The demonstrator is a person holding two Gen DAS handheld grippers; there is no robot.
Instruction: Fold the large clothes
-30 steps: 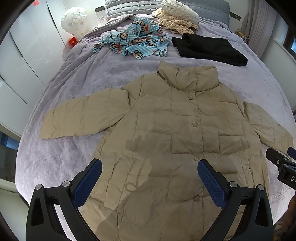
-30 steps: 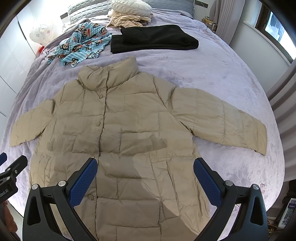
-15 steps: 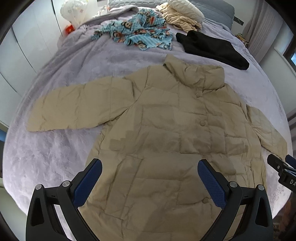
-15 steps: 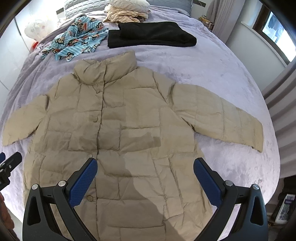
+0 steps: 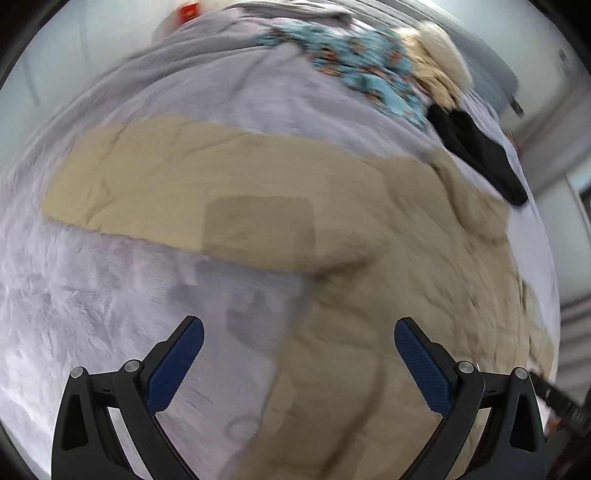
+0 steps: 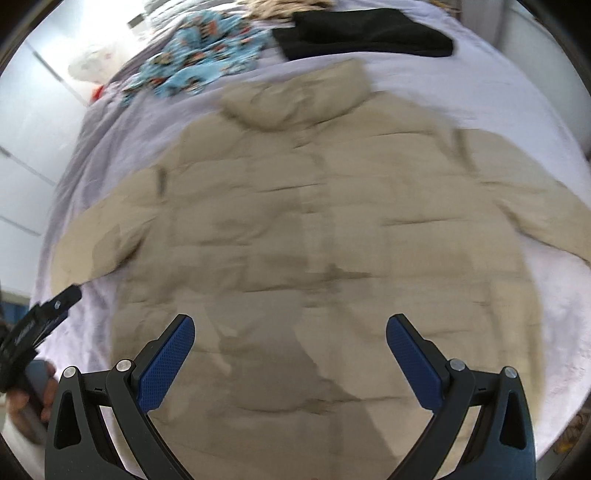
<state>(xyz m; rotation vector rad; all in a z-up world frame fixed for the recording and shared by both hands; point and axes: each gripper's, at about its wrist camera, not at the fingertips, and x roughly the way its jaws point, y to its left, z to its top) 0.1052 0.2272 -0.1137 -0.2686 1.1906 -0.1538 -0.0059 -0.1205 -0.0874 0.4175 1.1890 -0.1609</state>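
Note:
A beige quilted jacket (image 6: 325,229) lies flat, front up, on the lilac bedspread (image 5: 92,302), sleeves spread out to both sides. In the left wrist view its left sleeve (image 5: 184,184) runs across the middle of the frame. My left gripper (image 5: 299,332) hovers open over the spot where that sleeve meets the jacket's side, holding nothing. My right gripper (image 6: 290,328) hangs open above the jacket's lower front, also holding nothing. Both views are motion-blurred. The left gripper (image 6: 40,325) shows at the left edge of the right wrist view, with a hand below it.
Behind the jacket lie a folded black garment (image 6: 365,33), a blue patterned cloth (image 6: 199,62) and a cream pile (image 5: 439,70). White wardrobe doors (image 6: 26,147) stand left of the bed. The bed's edge falls away at the right.
Both grippers have dropped closer to the jacket. The left one swung left toward the left sleeve; the right one moved in over the jacket's front. Both stayed open.

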